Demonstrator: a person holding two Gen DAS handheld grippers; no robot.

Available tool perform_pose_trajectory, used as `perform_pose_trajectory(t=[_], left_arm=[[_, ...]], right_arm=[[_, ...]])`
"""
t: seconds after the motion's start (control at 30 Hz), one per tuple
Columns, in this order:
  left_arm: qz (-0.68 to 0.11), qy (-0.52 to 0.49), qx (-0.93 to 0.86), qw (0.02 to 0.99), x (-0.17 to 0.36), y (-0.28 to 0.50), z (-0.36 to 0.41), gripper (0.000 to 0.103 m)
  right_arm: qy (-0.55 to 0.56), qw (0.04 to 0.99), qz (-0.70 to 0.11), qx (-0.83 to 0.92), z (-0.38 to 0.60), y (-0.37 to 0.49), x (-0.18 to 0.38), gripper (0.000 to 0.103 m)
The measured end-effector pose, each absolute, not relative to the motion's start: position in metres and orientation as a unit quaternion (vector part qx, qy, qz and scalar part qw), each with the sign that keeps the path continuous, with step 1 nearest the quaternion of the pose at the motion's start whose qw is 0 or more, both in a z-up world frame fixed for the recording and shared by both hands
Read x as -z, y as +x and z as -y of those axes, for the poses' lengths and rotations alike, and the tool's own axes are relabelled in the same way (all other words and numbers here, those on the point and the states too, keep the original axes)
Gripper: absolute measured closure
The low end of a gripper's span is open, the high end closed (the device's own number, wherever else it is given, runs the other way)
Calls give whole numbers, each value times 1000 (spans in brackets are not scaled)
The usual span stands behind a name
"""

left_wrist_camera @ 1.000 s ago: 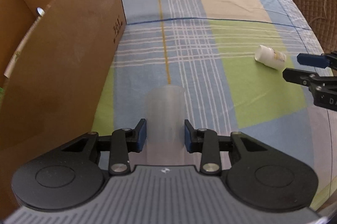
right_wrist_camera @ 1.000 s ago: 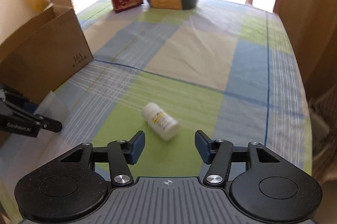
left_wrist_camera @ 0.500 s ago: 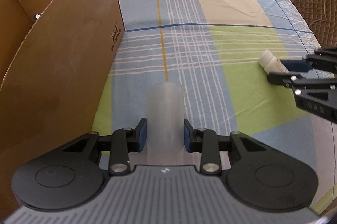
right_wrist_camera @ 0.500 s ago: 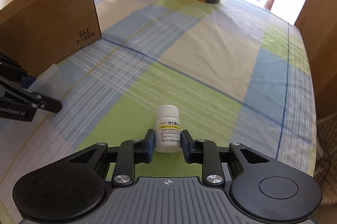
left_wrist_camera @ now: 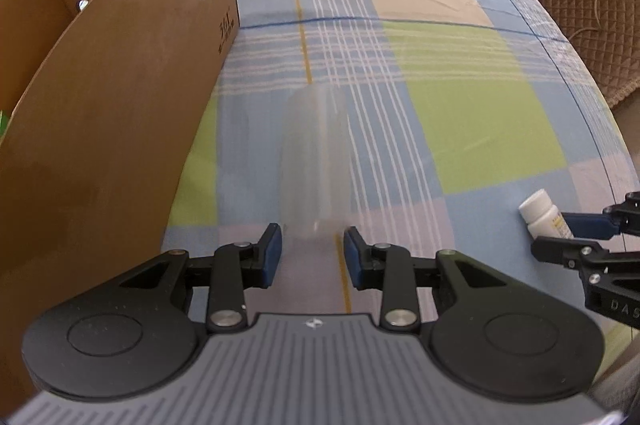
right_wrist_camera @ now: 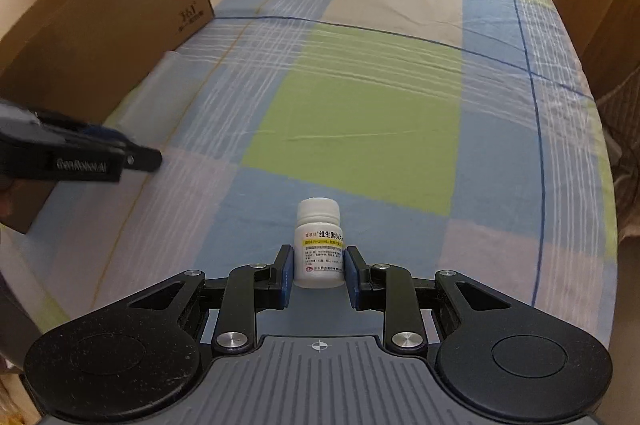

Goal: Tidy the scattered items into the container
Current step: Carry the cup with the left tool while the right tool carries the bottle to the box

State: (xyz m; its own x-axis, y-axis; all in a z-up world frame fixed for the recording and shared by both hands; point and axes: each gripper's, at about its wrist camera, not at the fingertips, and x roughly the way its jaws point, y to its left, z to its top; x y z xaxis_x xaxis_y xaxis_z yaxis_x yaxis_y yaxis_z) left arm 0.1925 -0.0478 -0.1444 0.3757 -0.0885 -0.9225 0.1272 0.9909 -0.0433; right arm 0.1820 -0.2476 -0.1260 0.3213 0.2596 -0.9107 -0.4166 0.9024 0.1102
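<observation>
— Between my right tool's (right_wrist_camera: pixel 319 275) blue pads, what do you see?

— At six o'clock in my right wrist view I have the white pill bottle (right_wrist_camera: pixel 319 245), cap pointing to twelve o'clock. My pads press on both sides of its labelled body, so I'm pinching it. Whether it is clear of the desk (right_wrist_camera: pixel 360 105) I cannot tell.

— And the left tool (left_wrist_camera: pixel 312 252)?

— Its pads flank a translucent plastic cup (left_wrist_camera: pixel 314 161) that points away toward twelve o'clock. The cup looks blurred, and the pads sit right at its near end, so I judge they are closed on it, though the contact is hard to make out.

— Where is the container?

— The cardboard box (left_wrist_camera: pixel 120 97) fills nine to eleven o'clock in my left view, its wall just beside the cup. From the right view it stands at ten o'clock, well apart from the bottle.

— So how far along are we?

— Both items I can see are in my tools, but neither is in the box. Something small shows inside at its far end, too dim to name. By my reckoning the grasping is done, and the carrying over the wall and the releasing are left.
</observation>
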Motion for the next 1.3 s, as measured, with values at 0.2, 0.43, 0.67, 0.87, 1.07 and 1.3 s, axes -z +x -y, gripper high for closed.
perform_pose_trajectory(t=[0.2, 0.43, 0.67, 0.87, 1.07, 1.3], left_arm=[[-555, -2, 66, 829, 143, 186, 40, 74], [-555, 8, 113, 824, 130, 186, 55, 51], [-532, 27, 130, 836, 117, 198, 68, 47], [-549, 43, 121, 826, 139, 241, 80, 60], [-551, 46, 133, 822, 146, 237, 77, 63], [-554, 62, 141, 818, 144, 217, 70, 63]], right_arm=[[-68, 810, -546, -203, 242, 180, 130, 73], [-63, 816, -542, -193, 246, 182, 132, 36], [-52, 822, -535, -190, 250, 188, 134, 36], [-54, 824, -530, -194, 249, 189, 134, 36], [-63, 828, -519, -202, 247, 189, 134, 56], [-81, 828, -514, -210, 243, 186, 133, 72]])
